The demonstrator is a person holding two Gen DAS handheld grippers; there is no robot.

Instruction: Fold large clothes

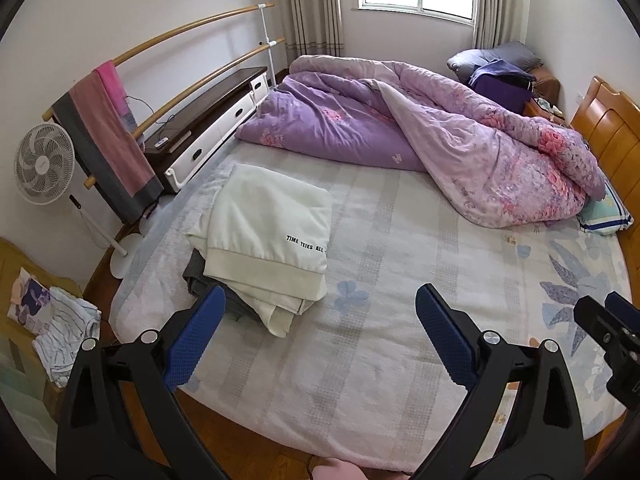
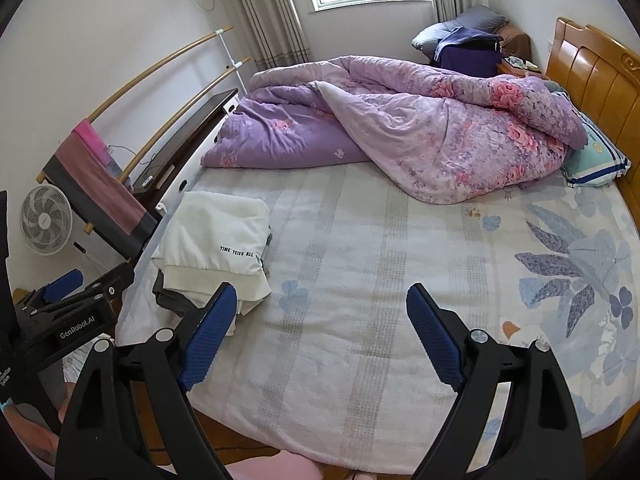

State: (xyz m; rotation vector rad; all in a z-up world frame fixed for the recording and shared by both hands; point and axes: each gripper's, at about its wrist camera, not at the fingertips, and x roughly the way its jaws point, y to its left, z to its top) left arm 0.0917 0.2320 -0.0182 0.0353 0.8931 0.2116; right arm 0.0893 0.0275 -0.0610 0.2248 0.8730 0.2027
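Observation:
A folded cream sweatshirt (image 1: 264, 232) with black lettering lies on the bed's left side, on top of a folded dark grey garment (image 1: 200, 276). Both also show in the right wrist view, the sweatshirt (image 2: 216, 236) over the grey garment (image 2: 168, 296). My left gripper (image 1: 320, 300) is open and empty, held above the bed's near edge just right of the pile. My right gripper (image 2: 320, 300) is open and empty, over the bed's near middle. The right gripper also shows at the far right of the left wrist view (image 1: 612, 332).
A crumpled purple floral duvet (image 1: 420, 128) fills the back of the bed (image 1: 400, 280). A wooden headboard (image 1: 608, 120) is on the right. A towel rack (image 1: 108, 132), a fan (image 1: 44, 164) and a low cabinet (image 1: 212, 116) stand left. Loose clothes (image 1: 60, 328) lie on a stand at near left.

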